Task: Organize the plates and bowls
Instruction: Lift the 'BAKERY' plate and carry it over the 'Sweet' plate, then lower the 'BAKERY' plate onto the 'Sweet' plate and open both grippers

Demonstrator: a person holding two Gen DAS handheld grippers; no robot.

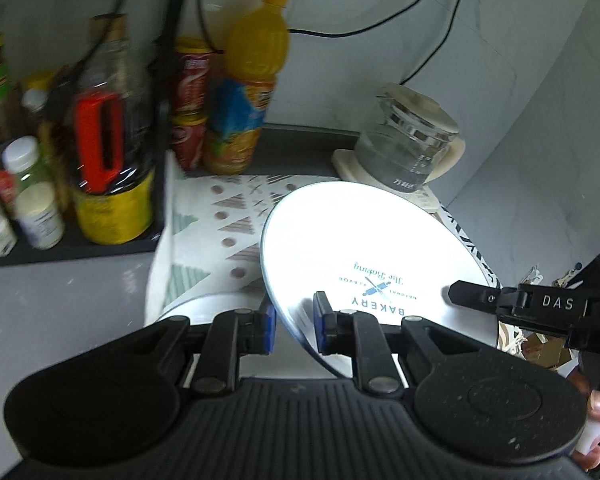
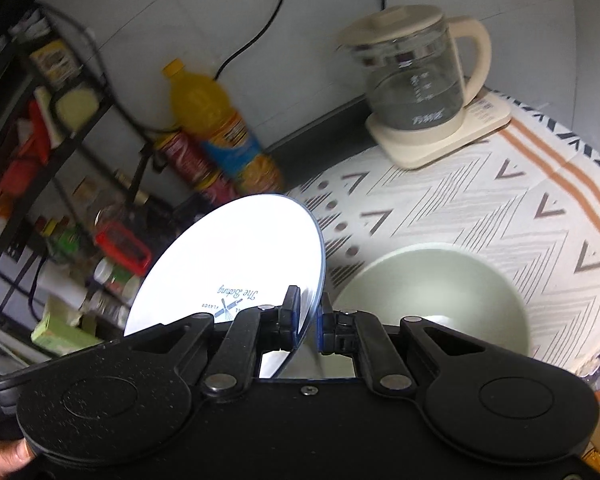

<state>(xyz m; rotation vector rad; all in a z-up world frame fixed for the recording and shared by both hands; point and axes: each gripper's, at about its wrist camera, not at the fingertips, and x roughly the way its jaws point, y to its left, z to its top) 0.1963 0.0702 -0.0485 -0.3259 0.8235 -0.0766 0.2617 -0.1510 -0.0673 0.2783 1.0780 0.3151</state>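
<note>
Right gripper (image 2: 308,322): jaws narrow, straddling the rim of the white "Bakery" plate (image 2: 236,256). The blue pads (image 2: 290,320) sit on either side of the edge; it reads as pinching the plate, though contact on the far pad can't be confirmed.

Left gripper (image 1: 294,326): also straddles the plate (image 1: 364,248) rim, with a visible gap on both sides of the edge. It looks set wider than the rim, so not holding.

The right gripper's black finger (image 1: 476,294) shows in the left wrist view, reaching onto the plate from the right side. Both tools are on the same plate, at different points of its near rim.

Plate attitude: tilted well up off the patterned cloth (image 2: 480,208). In the right wrist view its face leans left, toward the condiment rack (image 2: 40,160), and its raised edge runs away from the tool.

Key relation: the pale green bowl (image 2: 440,292) sits on the cloth just right of the plate's lower rim and directly ahead of the right gripper, mouth up. It is the nearest dish, on the right arm's side. A second white rim (image 1: 204,306) shows under the left gripper; what it belongs to is unclear.

Judgement: the right hand carries the load. The next move likely turns on swinging the plate flat, toward or clear of the bowl. Risk is the rim slipping in the pads.

Glass kettle (image 2: 416,80) and orange juice bottle (image 2: 216,128) stand well back.
</note>
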